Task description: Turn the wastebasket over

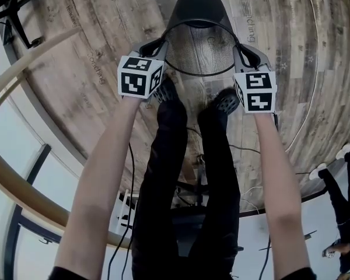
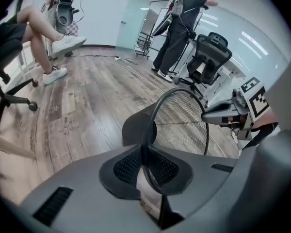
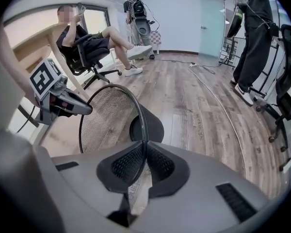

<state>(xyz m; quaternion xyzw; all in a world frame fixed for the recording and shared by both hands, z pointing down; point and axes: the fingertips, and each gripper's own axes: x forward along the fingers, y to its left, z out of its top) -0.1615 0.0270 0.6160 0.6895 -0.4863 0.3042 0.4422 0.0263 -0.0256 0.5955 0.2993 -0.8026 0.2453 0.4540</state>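
Observation:
The wastebasket (image 1: 199,45) is black wire mesh with a solid dark base. It is tipped on its side, with its open mouth facing me and its base pointing away over the wooden floor. My left gripper (image 1: 162,44) is shut on the left side of its rim. My right gripper (image 1: 240,49) is shut on the right side. In the left gripper view the rim wire runs pinched between the mesh pads (image 2: 128,166), and the wastebasket (image 2: 184,123) hangs beyond them. The right gripper view shows the same pinch on the rim, with the wastebasket (image 3: 109,115) beyond its pads (image 3: 160,164).
My own shoes (image 1: 166,90) stand on the wooden floor (image 1: 105,51) just below the basket. A curved table edge (image 1: 23,57) runs at the left. Office chairs (image 2: 208,62), a standing person (image 2: 177,33), a seated person (image 3: 87,42) and floor cables (image 3: 218,96) surround the spot.

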